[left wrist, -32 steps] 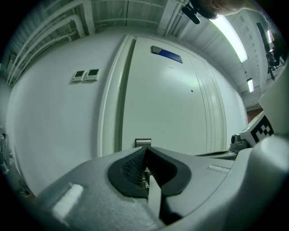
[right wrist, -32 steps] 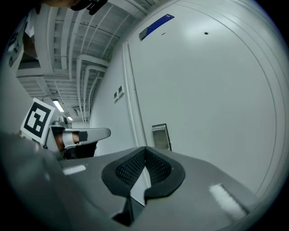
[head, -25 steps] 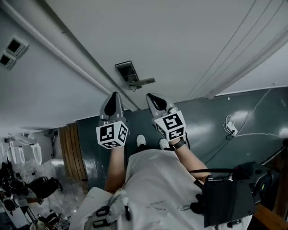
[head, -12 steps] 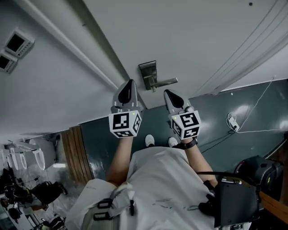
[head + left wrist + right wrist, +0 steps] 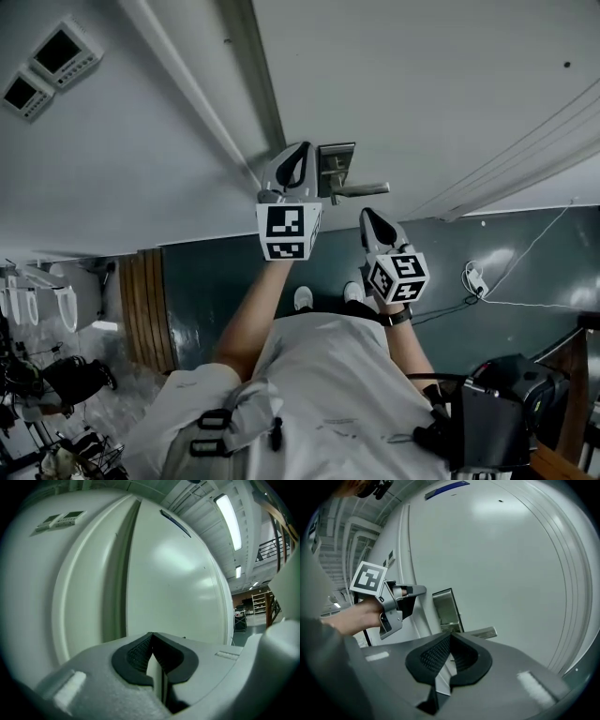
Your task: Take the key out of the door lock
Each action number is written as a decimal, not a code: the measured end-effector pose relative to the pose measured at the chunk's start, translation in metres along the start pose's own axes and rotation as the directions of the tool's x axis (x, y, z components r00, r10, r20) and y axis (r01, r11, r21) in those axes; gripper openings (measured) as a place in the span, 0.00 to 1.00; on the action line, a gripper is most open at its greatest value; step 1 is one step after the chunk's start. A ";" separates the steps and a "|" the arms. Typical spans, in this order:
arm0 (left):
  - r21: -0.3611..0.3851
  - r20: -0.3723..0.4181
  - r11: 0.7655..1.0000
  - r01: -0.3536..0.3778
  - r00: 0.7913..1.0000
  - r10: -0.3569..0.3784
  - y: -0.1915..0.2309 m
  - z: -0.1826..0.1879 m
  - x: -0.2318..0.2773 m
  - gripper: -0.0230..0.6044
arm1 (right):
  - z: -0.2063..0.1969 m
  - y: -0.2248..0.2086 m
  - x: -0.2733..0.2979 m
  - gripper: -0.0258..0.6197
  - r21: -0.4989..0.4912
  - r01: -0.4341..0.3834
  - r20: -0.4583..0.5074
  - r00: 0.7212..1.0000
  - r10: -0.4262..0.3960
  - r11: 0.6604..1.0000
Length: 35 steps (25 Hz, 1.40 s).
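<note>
On the white door [image 5: 441,84] a metal lock plate [image 5: 337,161] carries a lever handle [image 5: 364,190]. I cannot make out the key in any view. My left gripper [image 5: 302,150] is shut and empty, its tip just left of the lock plate, by the door's edge. In the left gripper view the left gripper [image 5: 152,637] faces bare door. My right gripper [image 5: 367,215] is shut and empty, a little below the lever. The right gripper view has the right gripper [image 5: 450,637] pointing at the lock plate [image 5: 446,607] and lever [image 5: 480,633], with the left gripper [image 5: 410,592] to their left.
The door frame [image 5: 248,66] runs left of the lock. Two wall panels [image 5: 42,66] sit on the wall at the far left. A cable and plug [image 5: 478,277] lie on the dark floor at the right. A black device [image 5: 497,427] hangs at the person's waist.
Both grippers have risen toward the lock. The left one climbed from below the plate to beside it. The right one now sits lower than the left.
</note>
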<state>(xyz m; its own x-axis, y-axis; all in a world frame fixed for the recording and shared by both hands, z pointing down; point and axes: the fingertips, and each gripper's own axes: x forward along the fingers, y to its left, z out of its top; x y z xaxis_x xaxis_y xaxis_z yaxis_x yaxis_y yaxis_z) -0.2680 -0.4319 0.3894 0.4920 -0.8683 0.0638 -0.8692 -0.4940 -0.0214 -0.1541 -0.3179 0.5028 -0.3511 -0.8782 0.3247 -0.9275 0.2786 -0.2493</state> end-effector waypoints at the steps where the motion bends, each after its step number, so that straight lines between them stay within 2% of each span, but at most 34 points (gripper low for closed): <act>1: 0.000 0.000 1.000 -0.008 1.000 0.008 0.001 0.000 0.001 0.04 | -0.002 -0.001 0.003 0.05 0.003 -0.013 -0.009 1.000 0.013 1.000; 5: 0.005 0.017 1.000 -0.030 0.999 0.030 0.002 0.002 0.004 0.04 | -0.022 -0.003 0.022 0.08 0.043 -0.077 -0.064 0.995 0.079 0.996; 8: 0.006 0.019 0.999 -0.040 0.999 0.040 0.001 0.001 0.004 0.04 | -0.048 -0.001 0.036 0.19 0.134 -0.124 -0.110 0.984 0.139 0.983; 10: 0.011 0.013 0.999 -0.052 0.999 0.052 0.001 0.001 0.004 0.04 | -0.063 0.000 0.046 0.27 0.227 -0.149 -0.126 0.975 0.180 0.963; 12: 0.012 0.008 0.998 -0.062 0.998 0.062 0.001 0.000 0.003 0.04 | -0.075 -0.001 0.057 0.31 0.326 -0.171 -0.123 0.967 0.221 0.930; 16: 0.018 0.000 0.997 -0.073 0.997 0.073 0.001 0.000 0.004 0.04 | -0.088 -0.005 0.079 0.32 0.481 -0.206 -0.082 0.957 0.277 0.852; 21: 0.016 -0.004 0.996 -0.085 0.996 0.085 0.001 0.000 0.003 0.04 | -0.091 -0.003 0.101 0.30 0.638 -0.256 -0.005 0.941 0.337 0.726; 24: 0.013 -0.004 0.996 -0.089 0.996 0.089 0.002 0.000 0.003 0.04 | -0.094 -0.006 0.111 0.24 0.694 -0.254 0.021 0.942 0.334 0.673; 28: 0.003 -0.002 0.995 -0.099 0.995 0.099 0.003 0.001 0.003 0.04 | -0.096 -0.007 0.119 0.23 0.745 -0.273 0.060 0.936 0.347 0.608; 29: 0.000 -0.001 0.995 -0.101 0.995 0.101 0.002 0.000 0.003 0.04 | -0.095 -0.006 0.119 0.21 0.758 -0.289 0.080 0.931 0.355 0.585; 31: -0.004 0.000 0.995 -0.102 0.995 0.102 0.002 0.000 0.003 0.04 | -0.092 -0.004 0.118 0.10 0.787 -0.319 0.126 0.921 0.368 0.529; 32: -0.006 0.000 0.995 -0.104 0.995 0.104 0.003 0.000 0.002 0.04 | -0.092 -0.005 0.118 0.10 0.800 -0.327 0.144 0.918 0.369 0.503; 33: -0.006 0.001 0.994 -0.106 0.994 0.106 0.003 0.000 0.003 0.04 | -0.092 -0.006 0.118 0.09 0.809 -0.328 0.151 0.918 0.366 0.487; 35: -0.010 0.004 0.994 -0.111 0.994 0.111 0.003 0.000 0.003 0.04 | -0.094 -0.009 0.118 0.09 0.815 -0.315 0.146 0.924 0.354 0.486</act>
<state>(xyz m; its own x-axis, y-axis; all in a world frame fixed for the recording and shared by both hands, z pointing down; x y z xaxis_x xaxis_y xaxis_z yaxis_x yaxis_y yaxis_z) -0.2696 -0.4360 0.3892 0.3924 -0.9180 0.0570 -0.9189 -0.3939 -0.0187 -0.1994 -0.3874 0.6286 -0.6339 -0.7694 0.0784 -0.2355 0.0955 -0.9672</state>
